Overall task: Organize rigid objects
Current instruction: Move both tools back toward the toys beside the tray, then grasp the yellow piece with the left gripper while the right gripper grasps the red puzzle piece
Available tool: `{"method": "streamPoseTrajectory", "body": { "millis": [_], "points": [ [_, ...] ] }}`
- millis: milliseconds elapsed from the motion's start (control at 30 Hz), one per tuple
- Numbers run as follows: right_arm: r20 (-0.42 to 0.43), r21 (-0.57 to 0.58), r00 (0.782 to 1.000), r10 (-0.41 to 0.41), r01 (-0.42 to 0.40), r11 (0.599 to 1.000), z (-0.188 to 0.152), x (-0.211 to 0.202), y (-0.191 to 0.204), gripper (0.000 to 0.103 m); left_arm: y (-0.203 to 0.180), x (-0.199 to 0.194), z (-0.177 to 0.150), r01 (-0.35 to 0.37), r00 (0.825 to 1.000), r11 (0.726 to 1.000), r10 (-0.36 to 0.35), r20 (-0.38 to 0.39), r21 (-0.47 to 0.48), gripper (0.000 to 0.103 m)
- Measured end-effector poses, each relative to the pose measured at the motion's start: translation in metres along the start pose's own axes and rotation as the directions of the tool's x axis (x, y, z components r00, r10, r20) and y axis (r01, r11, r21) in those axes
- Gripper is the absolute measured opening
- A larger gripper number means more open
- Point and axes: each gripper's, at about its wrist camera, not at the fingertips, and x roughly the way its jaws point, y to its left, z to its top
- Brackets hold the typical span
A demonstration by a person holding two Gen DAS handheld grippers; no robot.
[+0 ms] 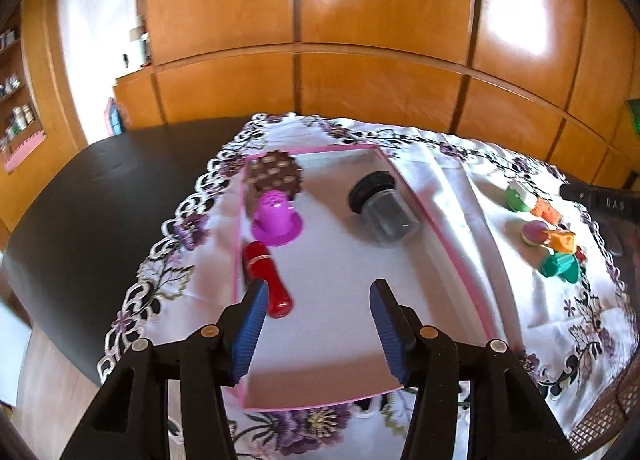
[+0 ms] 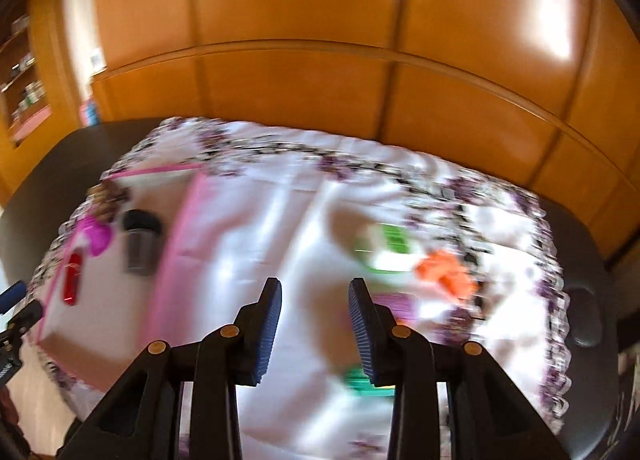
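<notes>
Setting: a dark worktop [image 1: 100,187] under a white cloth with purple flower edging [image 1: 460,195]; wooden cupboards behind.
Tray: a shallow pink-rimmed tray [image 1: 452,248] lies on the cloth, in front of my left side.
In the tray: a red cylinder [image 1: 266,278] lying on its side by the left rim; a magenta cup-shaped piece [image 1: 277,221] upside down beyond it; a brown dotted piece [image 1: 274,175] at the far corner; a clear jar with a black lid [image 1: 384,207] tipped on its side.
Still loose: small toy pieces sit on the cloth well right of the tray; a green and white one [image 1: 519,197], an orange one [image 1: 546,211], a round purple-topped one [image 1: 534,232], a yellow-orange one [image 1: 563,240], a teal one [image 1: 560,266].
Left tongs [image 1: 316,306]: released, spread wide and empty; they hover over the near part of the tray, one tip just beside the red cylinder.
Right tongs [image 2: 314,302]: parted and empty; they hang above the cloth near the loose pieces; this view is badly blurred.
Handling, my judgement: the loose pieces look like hard, light plastic; smooth, so they may slip or skid on the cloth; I would pinch each across its flattest opposite sides, low and near its middle.
Progress, my judgement: partly done; the loose pieces still belong in the tray.
</notes>
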Motion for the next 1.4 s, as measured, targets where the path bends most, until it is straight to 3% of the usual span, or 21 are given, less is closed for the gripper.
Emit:
{"method": "streamPoseTrajectory", "body": {
  "millis": [167,300,400,467,533,700,767,833,1200,1267,1300,1333,1367,1400],
  "points": [
    [0.004,0.158,0.994,-0.105,0.103,0.982,-0.008,0.000,-0.075,0.036,-0.022,0.005,0.008,0.037,0.999,0.999,-0.036,-0.016,0.039,0.054],
    [-0.010,0.346,0.982,-0.189,0.181,0.921,-0.024,0.008,-0.135,0.037,-0.047,0.005,0.018,0.085,0.996,0.991,-0.084,-0.013,0.104,0.054],
    [-0.080,0.500,0.986,-0.145,0.166,0.850,-0.040,0.021,-0.165,0.037,-0.073,0.009,0.024,0.143,0.990,0.976,-0.140,-0.033,0.167,0.054],
    [-0.075,0.566,0.992,-0.103,0.128,0.814,-0.045,0.022,-0.178,0.037,-0.095,0.017,0.026,0.188,0.982,0.960,-0.178,-0.067,0.206,0.054],
    [-0.098,0.576,0.990,-0.105,0.143,0.805,-0.047,0.025,-0.182,0.037,-0.117,0.025,0.026,0.242,0.969,0.944,-0.222,-0.109,0.227,0.054],
    [-0.123,0.592,0.992,-0.041,0.107,0.799,-0.050,0.034,-0.182,0.037,-0.167,0.039,0.020,0.347,0.934,0.900,-0.305,-0.189,0.264,0.066],
    [-0.123,0.591,0.992,-0.026,0.095,0.801,-0.051,0.034,-0.181,0.038,-0.184,0.046,0.021,0.403,0.908,0.882,-0.351,-0.230,0.245,0.066],
    [-0.127,0.591,0.992,-0.017,0.089,0.802,-0.051,0.038,-0.180,0.038,-0.198,0.051,0.022,0.432,0.893,0.870,-0.375,-0.251,0.239,0.068],
    [-0.110,0.589,0.994,0.023,0.046,0.807,-0.049,0.039,-0.178,0.039,-0.274,0.094,0.053,0.513,0.841,0.843,-0.456,-0.293,0.162,0.076],
    [-0.104,0.590,0.994,0.032,0.036,0.807,-0.049,0.039,-0.178,0.039,-0.285,0.112,0.055,0.506,0.838,0.850,-0.445,-0.316,0.146,0.068],
    [-0.103,0.590,0.994,0.034,0.034,0.807,-0.049,0.039,-0.178,0.039,-0.289,0.122,0.054,0.511,0.829,0.848,-0.445,-0.339,0.138,0.054],
    [-0.103,0.590,0.994,0.036,0.032,0.807,-0.049,0.039,-0.178,0.039,-0.291,0.128,0.053,0.522,0.818,0.843,-0.450,-0.359,0.130,0.033],
    [-0.103,0.589,0.994,0.038,0.030,0.808,-0.049,0.039,-0.178,0.039,-0.289,0.132,0.055,0.548,0.800,0.831,-0.486,-0.352,0.095,0.030],
    [-0.104,0.589,0.994,0.040,0.029,0.808,-0.049,0.040,-0.178,0.039,-0.288,0.132,0.056,0.550,0.798,0.830,-0.491,-0.349,0.089,0.030]
  ]
}}
